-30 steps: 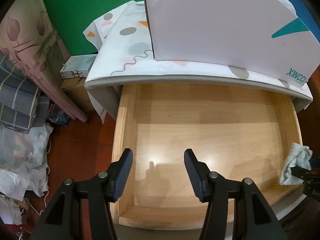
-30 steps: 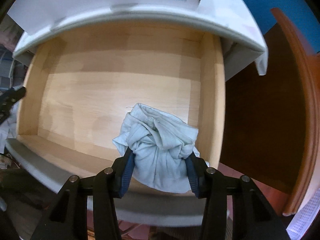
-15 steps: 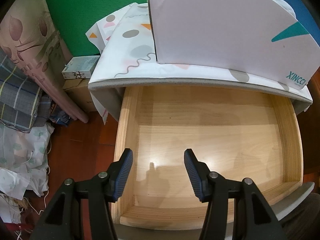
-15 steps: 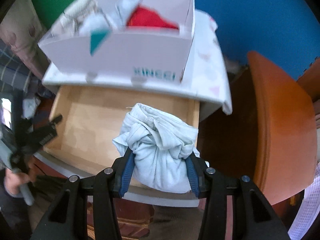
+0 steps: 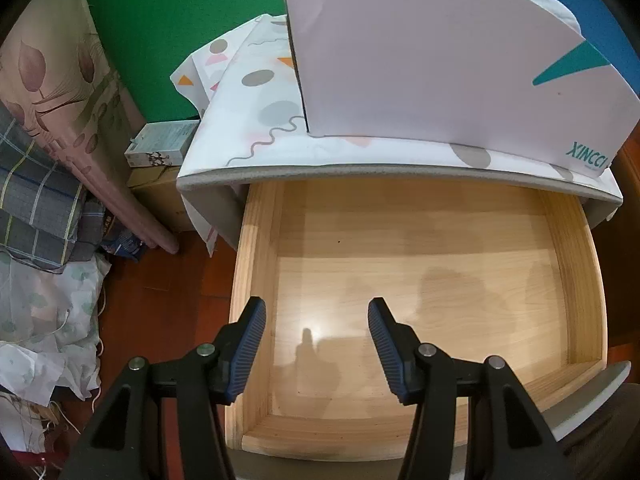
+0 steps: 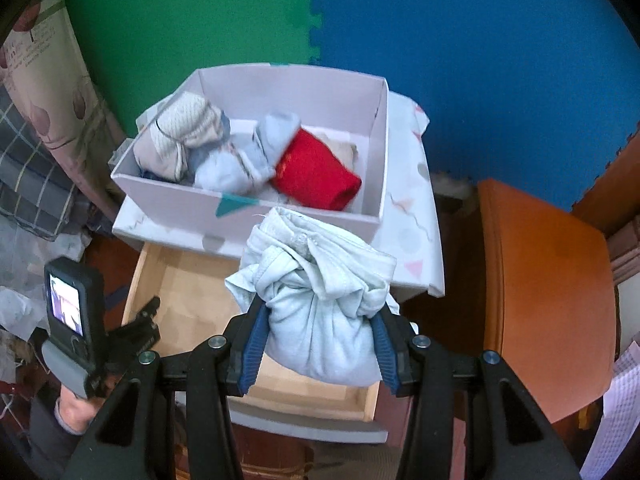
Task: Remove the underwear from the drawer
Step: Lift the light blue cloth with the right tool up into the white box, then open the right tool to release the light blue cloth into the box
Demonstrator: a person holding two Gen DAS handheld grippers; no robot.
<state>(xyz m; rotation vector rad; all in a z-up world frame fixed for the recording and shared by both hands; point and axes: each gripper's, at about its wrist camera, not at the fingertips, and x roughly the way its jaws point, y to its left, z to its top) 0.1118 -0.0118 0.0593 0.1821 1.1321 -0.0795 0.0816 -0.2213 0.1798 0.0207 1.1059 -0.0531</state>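
Both wrist views look steeply down, sharing the drawer (image 5: 420, 280).

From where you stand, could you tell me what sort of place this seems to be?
Probably a lived-in bedroom or storage corner at home: an open wooden drawer under a cloth-covered cabinet top, a white box of rolled clothes, and folded bedding piled by the wall.

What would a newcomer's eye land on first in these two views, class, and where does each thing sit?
First, the pale blue bundled underwear, pinched in the right claw above the open wooden drawer. Next, the bright red roll among other bundles in the white box on top of the cabinet. The left claw hangs open over the drawer's bare floor.
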